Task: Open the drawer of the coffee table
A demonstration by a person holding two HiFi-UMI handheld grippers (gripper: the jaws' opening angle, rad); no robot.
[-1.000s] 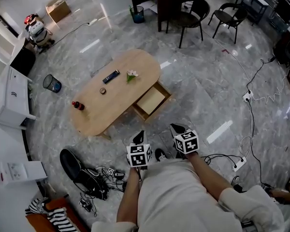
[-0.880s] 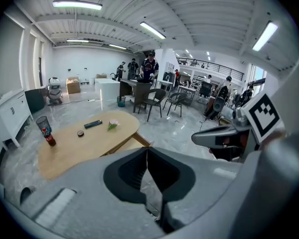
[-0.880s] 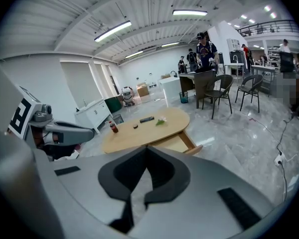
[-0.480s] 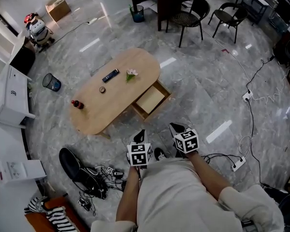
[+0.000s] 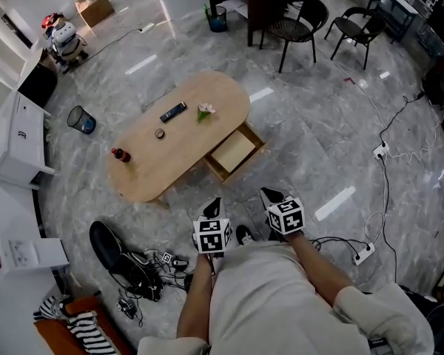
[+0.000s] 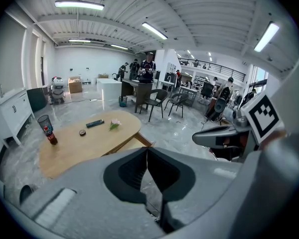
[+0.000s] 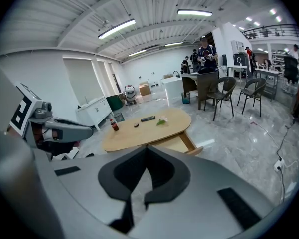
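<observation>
The oval wooden coffee table (image 5: 140, 174) stands on the marble floor ahead of me, and its drawer (image 5: 232, 152) is pulled out on the near right side, empty inside. The table (image 6: 77, 146) and drawer (image 7: 174, 144) also show in both gripper views. My left gripper (image 5: 214, 205) and right gripper (image 5: 269, 195) hang close to my body, well short of the table, both shut with nothing between the jaws. On the tabletop lie a remote (image 5: 172, 112), a small flower (image 5: 205, 110), a round lid (image 5: 159, 133) and a red-capped bottle (image 5: 119, 154).
Two dark chairs (image 5: 300, 22) stand beyond the table. A waste bin (image 5: 81, 119) sits left of it, beside a white cabinet (image 5: 13, 148). Shoes and cables (image 5: 126, 259) clutter the floor at my left. A power strip (image 5: 364, 251) and cords run along the right.
The head view has shifted slightly, so the table and room sit a little further right and higher. Both grippers hold their place, still shut.
</observation>
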